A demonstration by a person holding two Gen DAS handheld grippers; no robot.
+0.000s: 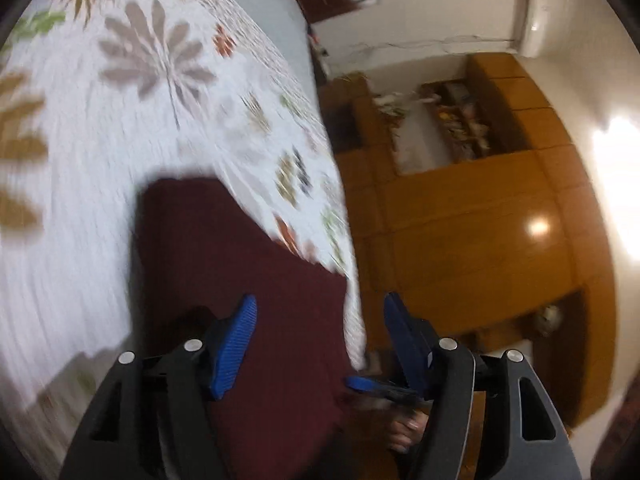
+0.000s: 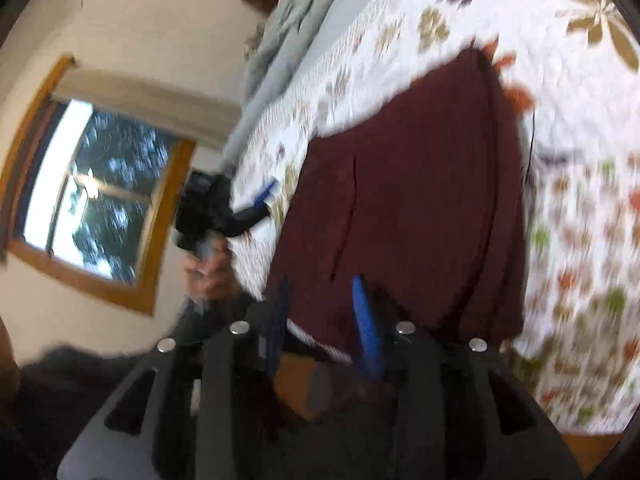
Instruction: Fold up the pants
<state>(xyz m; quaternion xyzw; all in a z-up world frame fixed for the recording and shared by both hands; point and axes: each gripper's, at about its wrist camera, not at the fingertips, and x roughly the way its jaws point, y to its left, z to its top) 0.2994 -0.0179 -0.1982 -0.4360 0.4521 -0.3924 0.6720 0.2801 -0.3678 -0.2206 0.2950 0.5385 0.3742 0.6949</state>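
Dark maroon pants [image 1: 240, 264] lie folded into a rough rectangle near the edge of a bed with a floral quilt [image 1: 120, 152]. My left gripper [image 1: 322, 336] hovers over their near end, open, with nothing pinched between its blue fingers [image 1: 236, 344]. In the right wrist view the pants [image 2: 420, 200] fill the middle. My right gripper [image 2: 320, 284] stands at their near edge, jaws narrowly apart. A light striped hem [image 2: 320, 342] crosses between them, and the pads do not press on it. The picture is blurred.
The quilt's edge [image 1: 352, 300] drops off beside a glossy wooden wardrobe [image 1: 460, 240]. A grey blanket [image 2: 288, 20] lies bunched at the far end of the bed, below a wood-framed window [image 2: 92, 200]. A hand [image 2: 212, 268] holds the left gripper's handle beside the bed.
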